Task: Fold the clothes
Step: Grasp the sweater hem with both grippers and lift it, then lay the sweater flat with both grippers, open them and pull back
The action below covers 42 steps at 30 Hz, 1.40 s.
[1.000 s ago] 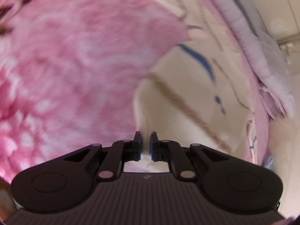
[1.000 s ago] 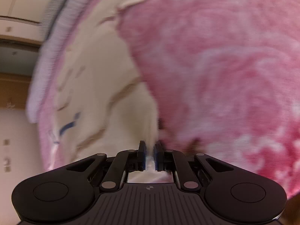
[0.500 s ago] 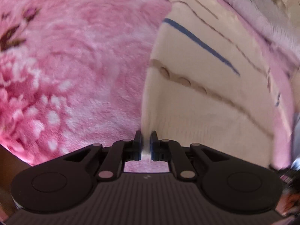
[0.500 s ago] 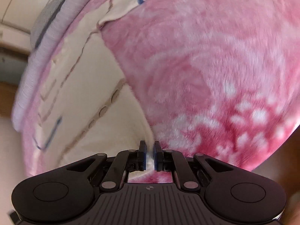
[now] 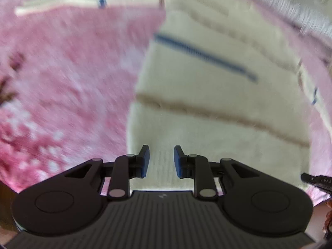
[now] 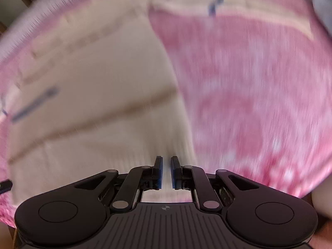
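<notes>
The cream striped garment (image 5: 217, 108) lies flat on the pink fleece blanket (image 5: 72, 72), side edge doubled; left tool (image 5: 161, 159) spread, right tool (image 6: 166, 171) narrowly parted over its near hem, further folds likely remaining.

A pink, fleecy blanket (image 5: 68, 78) with a paler floral pattern covers the supporting surface. A cream knitted garment (image 5: 217, 137) with brown and blue stripes is spread flat on it, toward three o'clock in the left wrist view.

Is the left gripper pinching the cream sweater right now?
No, the left gripper is open, its pads apart above the cream knitted sweater.
</notes>
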{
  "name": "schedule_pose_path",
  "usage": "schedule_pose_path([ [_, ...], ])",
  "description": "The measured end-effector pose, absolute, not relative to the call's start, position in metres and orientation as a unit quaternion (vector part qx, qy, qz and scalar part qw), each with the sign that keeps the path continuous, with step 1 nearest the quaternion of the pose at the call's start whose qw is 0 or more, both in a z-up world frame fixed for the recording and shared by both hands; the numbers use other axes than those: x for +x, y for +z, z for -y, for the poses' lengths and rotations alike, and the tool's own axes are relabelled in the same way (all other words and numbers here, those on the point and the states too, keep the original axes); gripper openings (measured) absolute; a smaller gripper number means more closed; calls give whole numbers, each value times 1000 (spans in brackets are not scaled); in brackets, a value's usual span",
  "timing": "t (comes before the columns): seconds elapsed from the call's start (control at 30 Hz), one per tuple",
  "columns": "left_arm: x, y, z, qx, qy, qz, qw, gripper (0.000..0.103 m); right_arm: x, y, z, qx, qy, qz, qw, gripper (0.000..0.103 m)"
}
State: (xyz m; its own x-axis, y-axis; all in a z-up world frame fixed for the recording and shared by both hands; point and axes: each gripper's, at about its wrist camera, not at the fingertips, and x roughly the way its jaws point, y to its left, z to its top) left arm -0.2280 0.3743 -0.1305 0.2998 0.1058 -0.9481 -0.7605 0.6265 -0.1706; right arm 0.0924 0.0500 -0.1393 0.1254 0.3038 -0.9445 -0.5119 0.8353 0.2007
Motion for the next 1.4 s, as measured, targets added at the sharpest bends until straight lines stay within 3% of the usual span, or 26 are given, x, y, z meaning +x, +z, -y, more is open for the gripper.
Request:
schedule_pose_path([
  [0.2, -197, -146, -370, -276, 251, -579, 725, 20, 81, -125, -38, -73, 219, -650, 724, 16],
  [0.27, -191, -113, -374, -258, 249, -571, 739, 20, 79, -92, -43, -56, 231, -623, 745, 27],
  [0.33, -184, -79, -377, -238, 242, -551, 762, 20, 79, -56, -56, -50, 250, -589, 767, 47],
  [0.4, -173, -40, -379, -218, 246, -527, 783, 24, 81, -22, -80, -68, 274, -552, 785, 75],
  [0.43, -166, -22, -380, -211, 253, -514, 792, 26, 82, -8, -94, -82, 284, -536, 791, 78],
  [0.67, -153, 64, -350, -216, 331, -432, 811, 42, 75, 60, -137, -129, 362, -469, 795, 79],
  [0.83, -166, 95, -300, -227, 385, -416, 792, 45, 58, 90, -113, -157, 402, -466, 773, 79],
  [1.13, -187, 112, -215, -242, 420, -431, 761, 45, 60, 97, -53, -189, 418, -493, 739, 79],
  [1.4, -186, 111, -193, -240, 420, -444, 754, 45, 63, 102, -26, -191, 416, -502, 734, 79],
])
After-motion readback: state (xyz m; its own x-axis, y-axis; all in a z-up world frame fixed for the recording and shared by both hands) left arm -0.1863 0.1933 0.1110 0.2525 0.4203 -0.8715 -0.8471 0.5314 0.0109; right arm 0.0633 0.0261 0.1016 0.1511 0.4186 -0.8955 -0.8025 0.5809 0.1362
